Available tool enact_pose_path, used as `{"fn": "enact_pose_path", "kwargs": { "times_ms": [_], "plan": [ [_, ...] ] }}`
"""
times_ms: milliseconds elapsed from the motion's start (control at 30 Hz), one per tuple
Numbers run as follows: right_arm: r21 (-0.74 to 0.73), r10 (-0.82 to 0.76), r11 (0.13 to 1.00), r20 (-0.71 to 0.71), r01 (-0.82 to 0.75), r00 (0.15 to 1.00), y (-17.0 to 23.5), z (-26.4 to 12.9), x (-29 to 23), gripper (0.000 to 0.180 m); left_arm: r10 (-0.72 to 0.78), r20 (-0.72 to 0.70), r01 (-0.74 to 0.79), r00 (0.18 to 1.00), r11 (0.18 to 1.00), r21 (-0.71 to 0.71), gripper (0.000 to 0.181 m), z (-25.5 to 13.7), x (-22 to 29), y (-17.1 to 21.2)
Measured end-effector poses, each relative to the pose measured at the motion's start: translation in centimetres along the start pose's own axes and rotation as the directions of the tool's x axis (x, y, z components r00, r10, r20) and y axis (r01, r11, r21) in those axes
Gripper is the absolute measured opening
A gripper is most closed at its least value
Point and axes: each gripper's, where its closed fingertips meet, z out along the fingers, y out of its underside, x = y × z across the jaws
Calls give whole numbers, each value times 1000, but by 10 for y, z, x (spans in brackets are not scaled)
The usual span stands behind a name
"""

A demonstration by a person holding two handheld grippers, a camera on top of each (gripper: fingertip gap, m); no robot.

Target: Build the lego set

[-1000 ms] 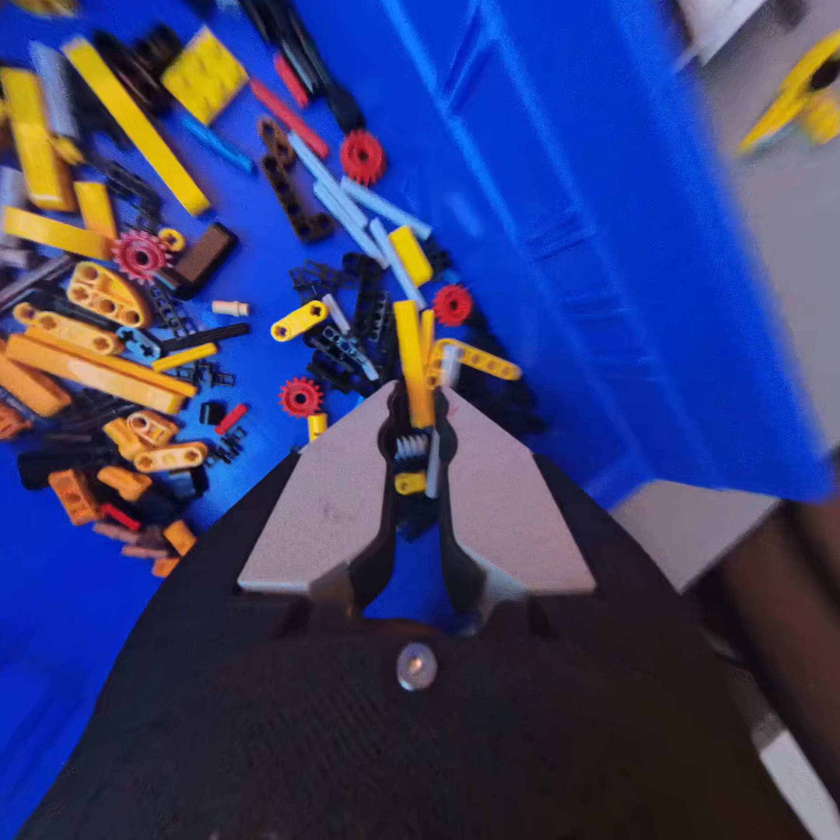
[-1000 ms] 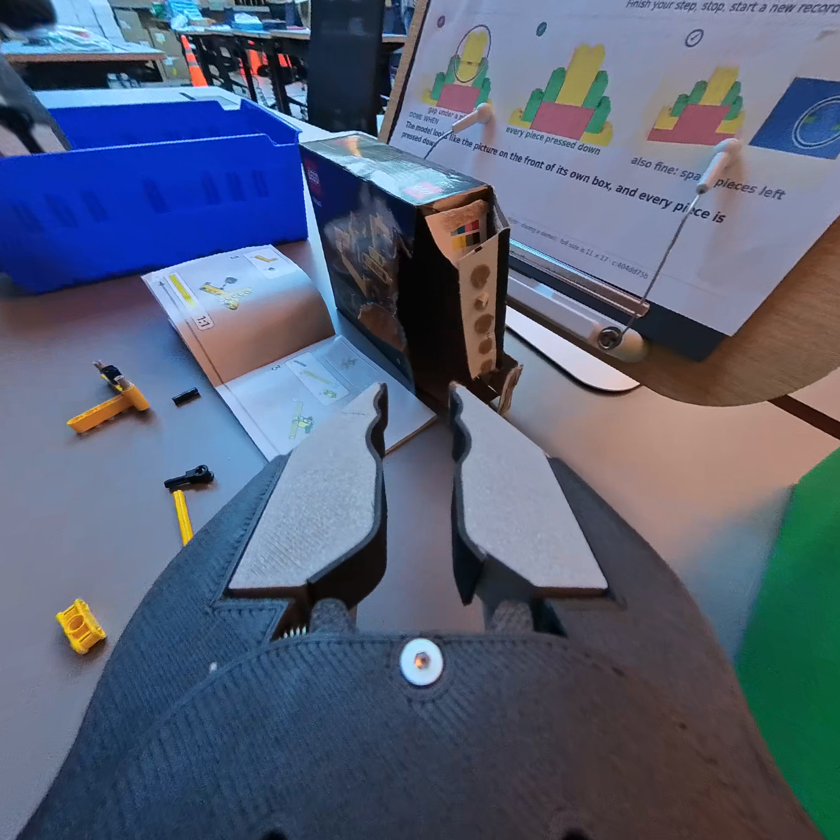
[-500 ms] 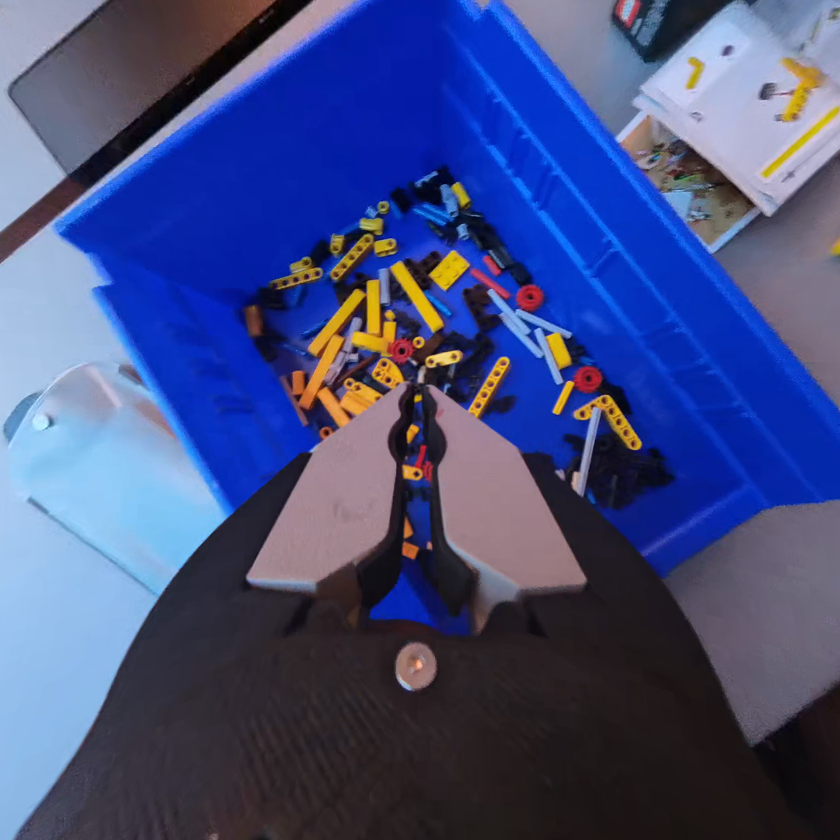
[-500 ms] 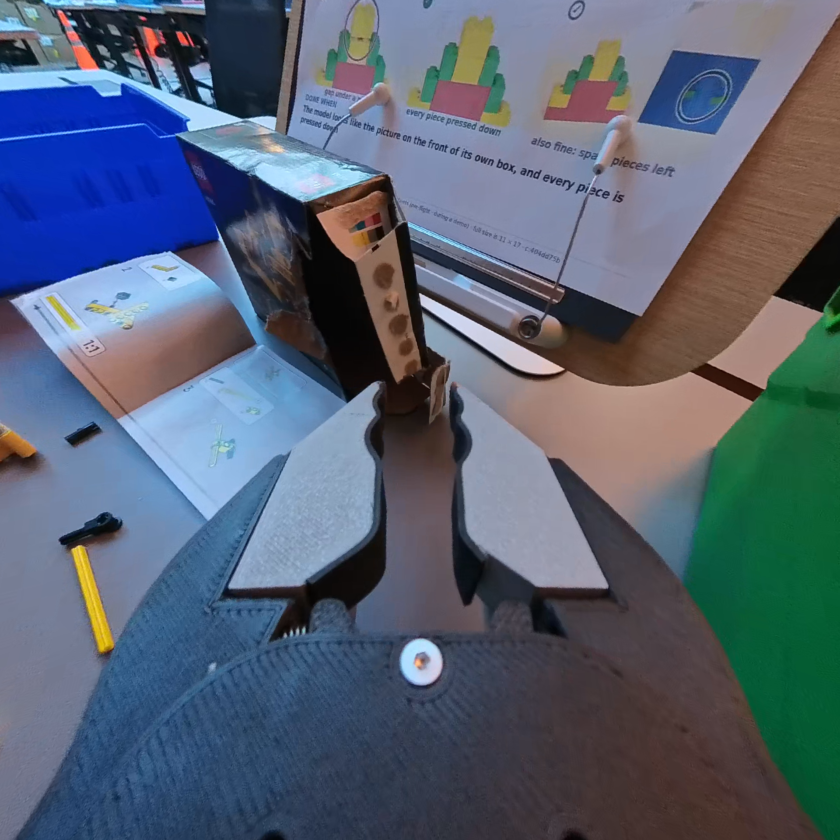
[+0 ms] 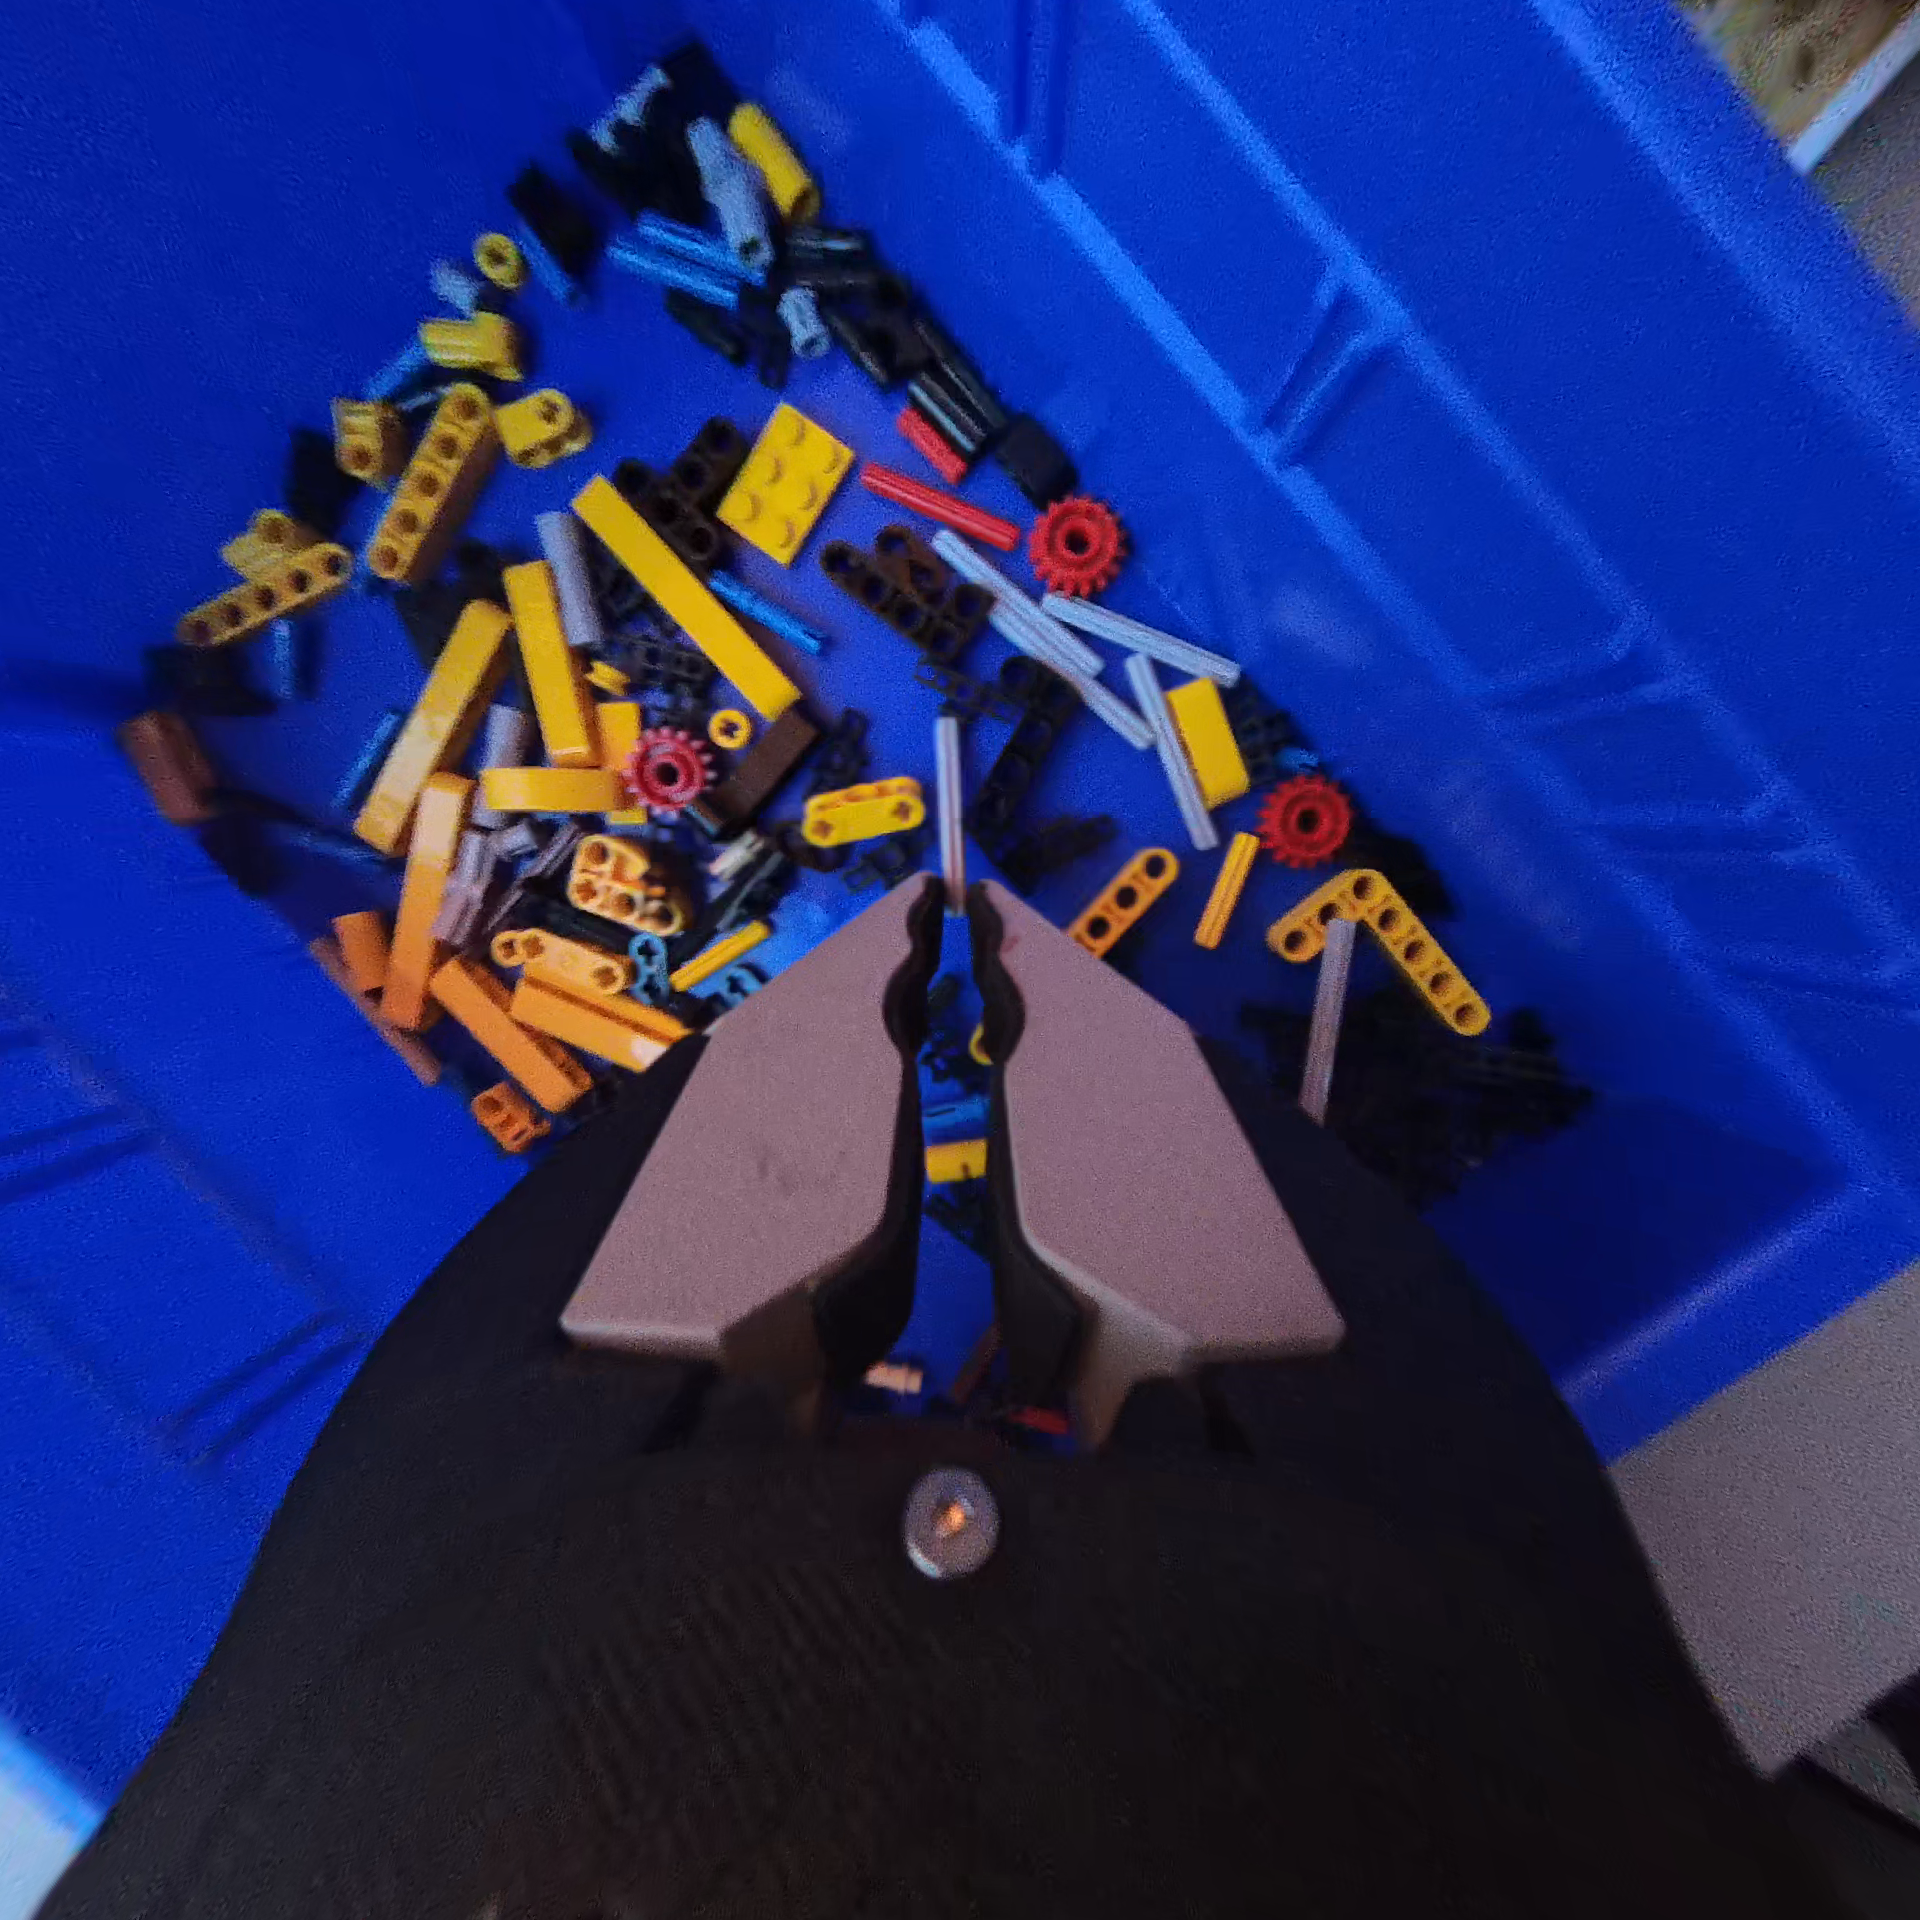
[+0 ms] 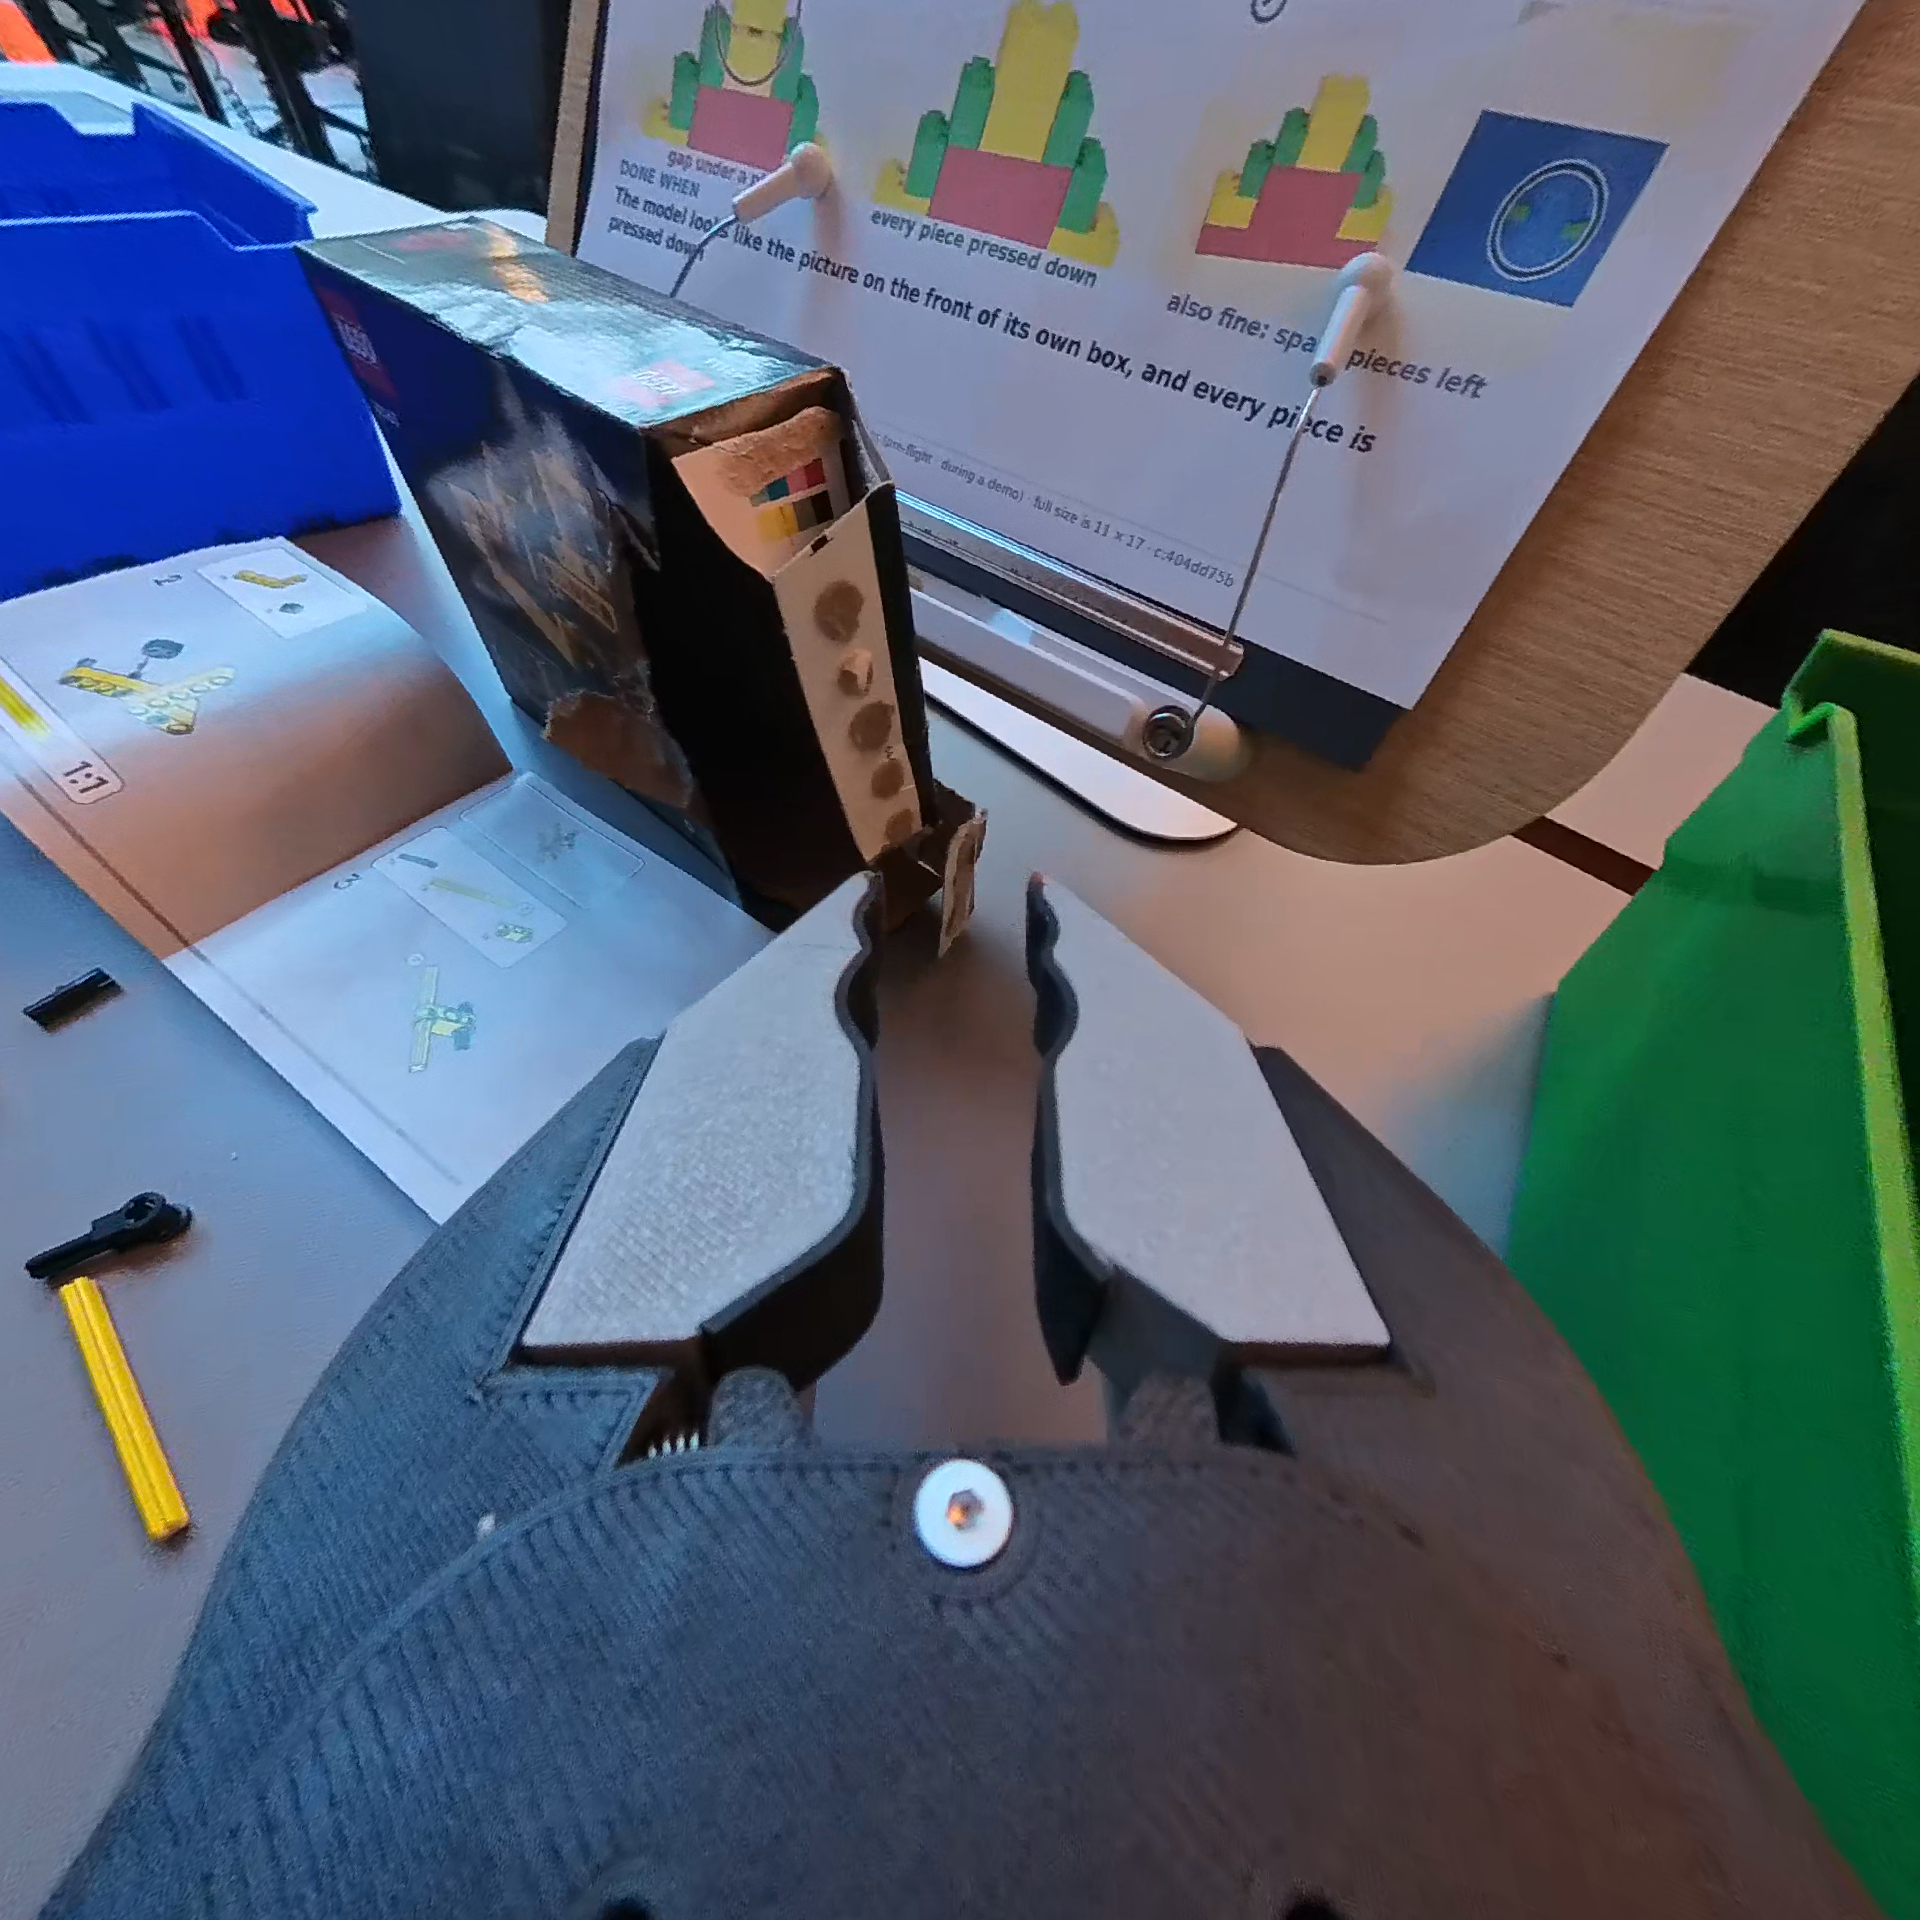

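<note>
My left gripper (image 5: 954, 902) hangs over the blue bin (image 5: 1455, 436), low above a pile of loose yellow, black, grey and red lego pieces. Its jaws are nearly together, with only a slit between them, and I see nothing gripped. A thin grey axle (image 5: 948, 800) lies in the bin just beyond the tips, beside a short yellow beam (image 5: 862, 810). My right gripper (image 6: 951, 904) is open and empty, low over the table and pointing at the torn end of the dark lego box (image 6: 623, 582). The open instruction booklet (image 6: 312, 831) lies left of the box.
On the table to the left lie a black pin (image 6: 73, 997) and a black connector (image 6: 109, 1236) on a yellow axle (image 6: 120, 1403). A green bin (image 6: 1745, 1143) stands close on the right. A board with a printed sheet (image 6: 1039, 260) stands behind the box. The blue bin (image 6: 156, 364) is at far left. The gap from one gripper's tips to the other's is roughly 45 cm. About 15 cm separates my right fingertips from the black connector (image 6: 109, 1236).
My left gripper rose high above the bin, then dropped back close to the pieces, jaws staying nearly shut. My right gripper shifted right toward the box and stayed open.
</note>
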Motion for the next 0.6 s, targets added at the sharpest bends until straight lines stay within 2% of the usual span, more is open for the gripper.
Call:
{"fn": "enact_pose_path", "kwargs": {
  "times_ms": [67,233,367,533,600],
  "plan": [
    [-6,-2,1000,-9,2,1000,1,0,1,24,-58,97,49,994,995,91,1,-16,-19,-8],
    [-13,-20,1000,-36,19,999,2,0,2,24,-229,41,191,973,887,420,0,-65,-36,-48],
    [-14,-23,1000,-56,22,998,2,-1,4,24,-242,13,207,970,853,478,4,-80,-36,-51],
    [-15,-15,1000,-60,14,998,2,-1,5,24,-164,-28,158,986,875,458,11,-89,-19,-39],
    [-13,-18,1000,-60,17,998,2,-1,5,24,-108,-65,126,992,891,436,19,-92,0,-28]
  ]
}}
